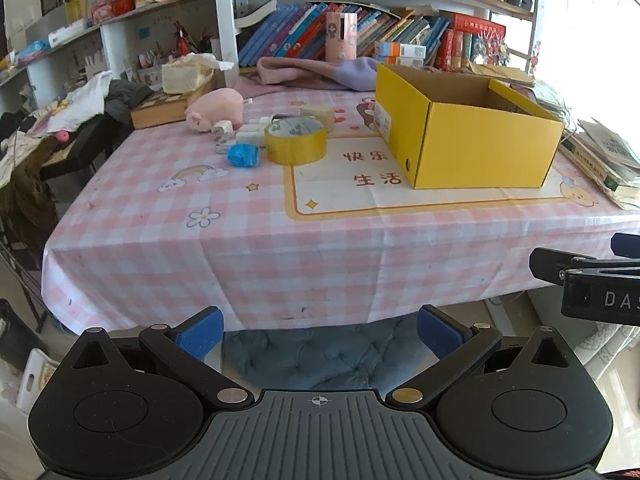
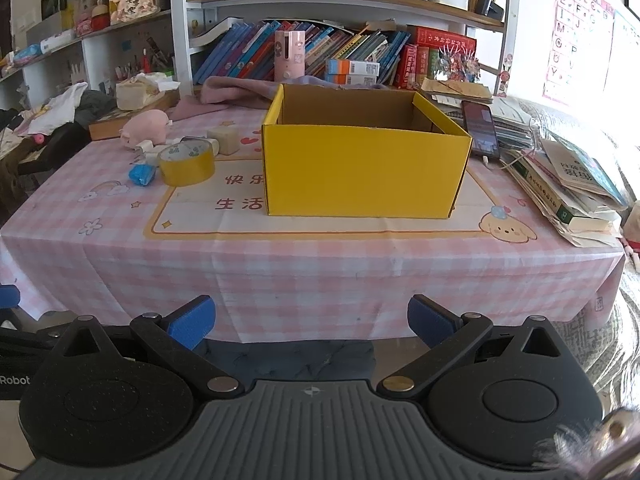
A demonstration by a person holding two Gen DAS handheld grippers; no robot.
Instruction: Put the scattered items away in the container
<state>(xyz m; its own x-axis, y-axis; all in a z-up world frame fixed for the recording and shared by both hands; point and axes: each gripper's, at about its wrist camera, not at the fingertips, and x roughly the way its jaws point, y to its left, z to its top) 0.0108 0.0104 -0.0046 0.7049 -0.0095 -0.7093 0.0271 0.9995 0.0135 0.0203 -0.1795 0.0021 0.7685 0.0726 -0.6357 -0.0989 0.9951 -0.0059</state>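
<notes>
Both tongs, left (image 1: 319,332) and right (image 2: 311,322), are hovering wide open, empty, before the pink-checked desk (image 1: 248,240); only the right view is showing a black smartphone (image 2: 480,128) beyond the yellow cardboard box (image 2: 364,172).

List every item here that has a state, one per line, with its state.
Yellow box: open-topped, upright, nothing visible inside.
Tape roll: lying flat, outside the box.
Blue crumpled item: on the tablecloth, beside the tape roll.
Pink pig plush: on the table, outside the box.
Phone: screen lit, cable plugged in.
Left hand-held gripper: open, empty.
Right hand-held gripper: open, empty.
</notes>
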